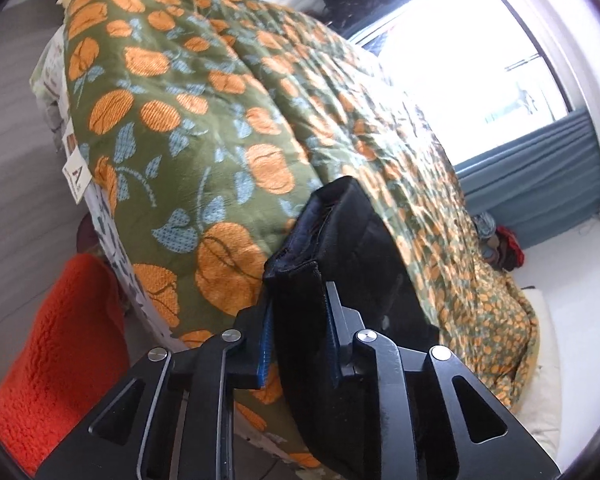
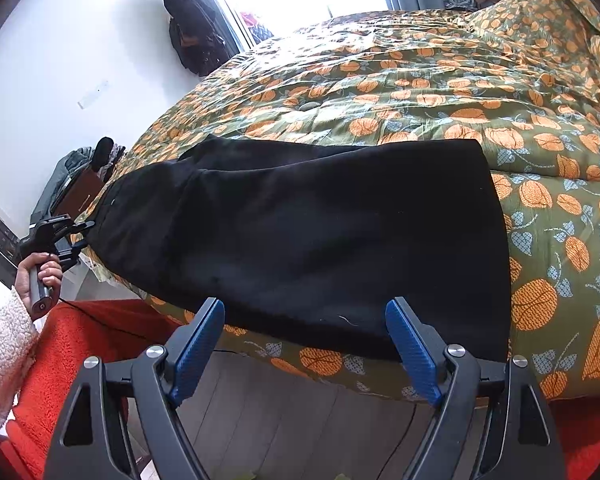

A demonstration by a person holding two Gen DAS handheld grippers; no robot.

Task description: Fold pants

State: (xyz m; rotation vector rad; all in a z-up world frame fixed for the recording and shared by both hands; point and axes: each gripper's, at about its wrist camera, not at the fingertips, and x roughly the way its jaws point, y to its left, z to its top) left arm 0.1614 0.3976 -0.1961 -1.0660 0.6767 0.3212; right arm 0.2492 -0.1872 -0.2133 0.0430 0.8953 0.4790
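In the right wrist view, at nine o'clock, the left gripper (image 2: pixel 85 234) pinches the waist end of the black pants (image 2: pixel 320 232), held by a hand (image 2: pixel 40 276) in a fleecy white sleeve (image 2: pixel 0 356). The pants lie flat across the near edge of the bed, on the green bedspread (image 2: pixel 500 92) with orange fruit print, reaching from nine o'clock toward three o'clock, legs stacked together. At six o'clock the right gripper (image 2: pixel 305 356) hangs with its blue-padded fingers (image 2: pixel 410 352) spread wide, just short of the pants' near edge, touching nothing. In the left wrist view, the left gripper (image 1: pixel 300 340) is pressed onto a thick fold of the pants (image 1: pixel 340 264) at six o'clock, the bedspread (image 1: pixel 204 112) beyond.
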